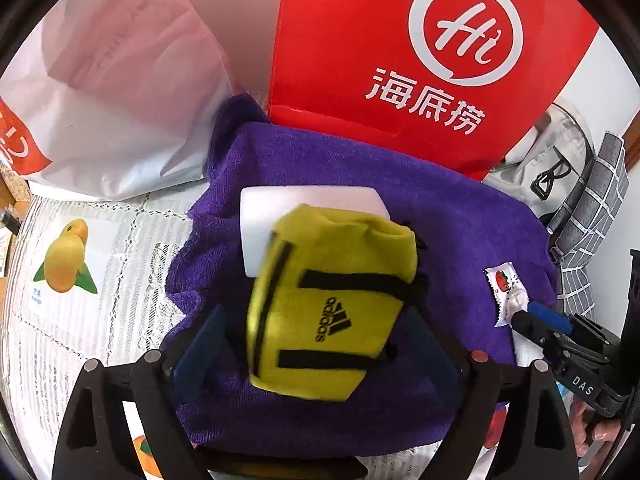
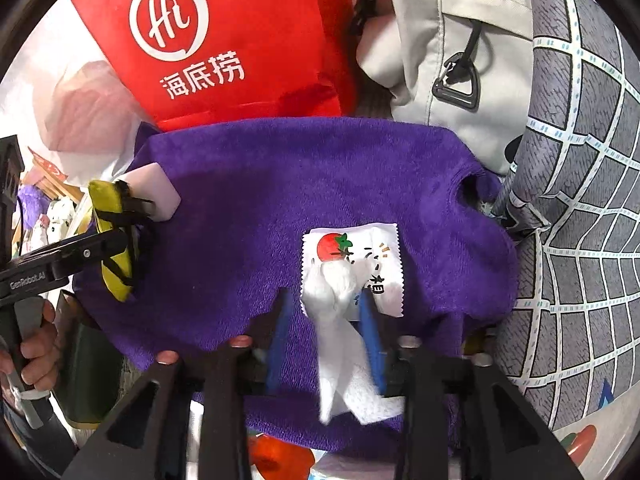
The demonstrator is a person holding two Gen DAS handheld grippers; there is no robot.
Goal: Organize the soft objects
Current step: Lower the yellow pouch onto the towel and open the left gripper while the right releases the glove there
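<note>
Left gripper (image 1: 320,344) clamps yellow pouch (image 1: 328,304), long axis along fingers, above purple towel (image 1: 460,216). Right gripper (image 2: 324,320) half-open around white tissue (image 2: 340,344).

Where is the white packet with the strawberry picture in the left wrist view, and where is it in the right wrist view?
Left wrist view: the strawberry packet lies at the right edge of the purple towel, by the right gripper.
Right wrist view: the packet is near the middle, just ahead of the fingertips, on the purple towel.
Shared landmark: the red bag stands behind the towel in both.
</note>
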